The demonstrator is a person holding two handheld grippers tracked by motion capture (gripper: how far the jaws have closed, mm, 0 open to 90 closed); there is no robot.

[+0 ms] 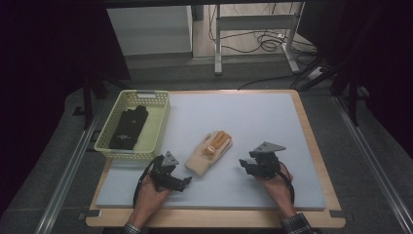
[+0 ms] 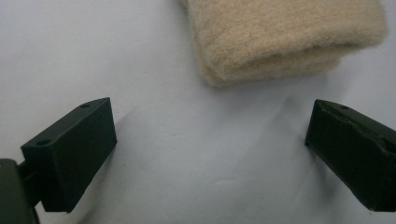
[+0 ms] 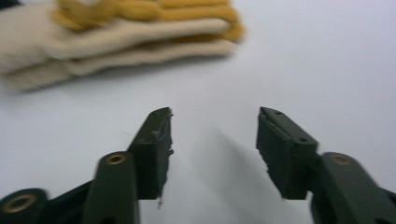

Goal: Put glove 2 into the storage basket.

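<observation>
Gloves lie slanted between both open, empty claws, cuff end just ahead of the nearer left gripper, right gripper farther off.

Each hand carries a matte black gripper, the left gripper and the right gripper alike, with blocky rectangular jaws set with small screw holes, brass-coloured pivot rivets, a grey three-cornered top plate, a trailing black cable, and plaid sleeve cuffs behind.
</observation>
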